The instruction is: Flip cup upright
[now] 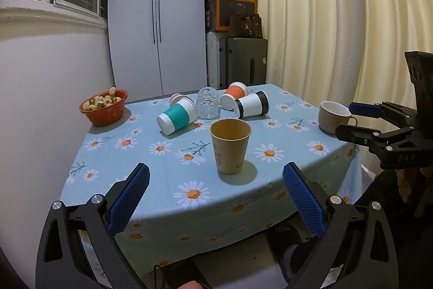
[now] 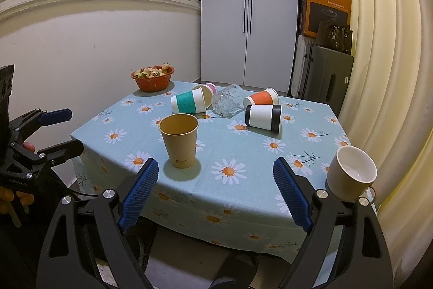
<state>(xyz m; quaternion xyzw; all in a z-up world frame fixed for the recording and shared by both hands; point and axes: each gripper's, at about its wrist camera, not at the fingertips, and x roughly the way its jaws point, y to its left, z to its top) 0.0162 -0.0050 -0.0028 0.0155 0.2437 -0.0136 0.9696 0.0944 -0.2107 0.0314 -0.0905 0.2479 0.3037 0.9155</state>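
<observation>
A tan paper cup stands upright near the table's front. Behind it lie several cups on their sides: a teal-banded one, a pink one, an orange one and a black-banded one. A clear glass stands among them in the left wrist view; in the right wrist view the glass looks tilted on its side. A beige mug stands upright at the right edge. My left gripper is open and empty before the tan cup. My right gripper is open and empty at the front edge.
An orange bowl of fruit sits at the table's back left corner. The table has a blue daisy cloth. A wall is on the left, curtains on the right, a wardrobe and stacked boxes behind.
</observation>
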